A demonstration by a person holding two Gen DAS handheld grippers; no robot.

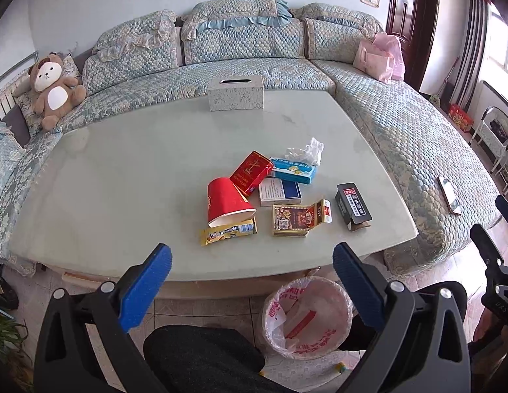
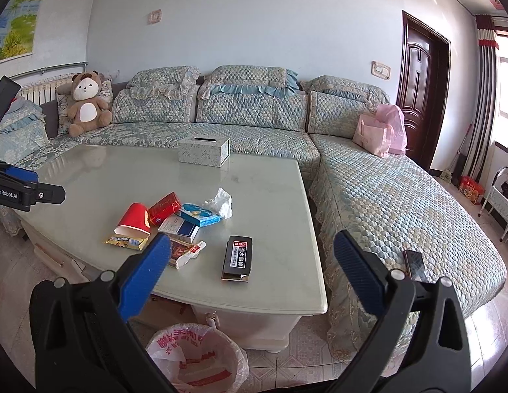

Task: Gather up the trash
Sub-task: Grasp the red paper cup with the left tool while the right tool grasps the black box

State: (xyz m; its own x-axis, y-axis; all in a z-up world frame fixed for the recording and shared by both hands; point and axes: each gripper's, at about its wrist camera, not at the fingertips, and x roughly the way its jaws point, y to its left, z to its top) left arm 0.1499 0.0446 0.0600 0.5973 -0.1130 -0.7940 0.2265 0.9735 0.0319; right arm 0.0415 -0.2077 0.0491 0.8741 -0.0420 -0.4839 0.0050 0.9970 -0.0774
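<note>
Your fingers are standing wide apart on both grippers and gripping nothing: the left gripper (image 1: 252,258) is hanging at the bottom of its frame above the near edge of the counter (image 1: 122,170), and the right gripper (image 2: 252,255) is doing the same in its own view. The trash is lying in a loose cluster at the centre of the left frame: a red paper cup (image 1: 226,201) tipped on its side, resting on a yellow snack wrapper (image 1: 227,231), a red carton (image 1: 251,171) leaning behind it, a blue box (image 1: 294,172), a crumpled tissue (image 1: 306,152) and a black box (image 1: 353,206) set apart at centre right. The lined bin (image 1: 308,317) is sitting on the floor at lower centre, just below the counter edge.
</note>
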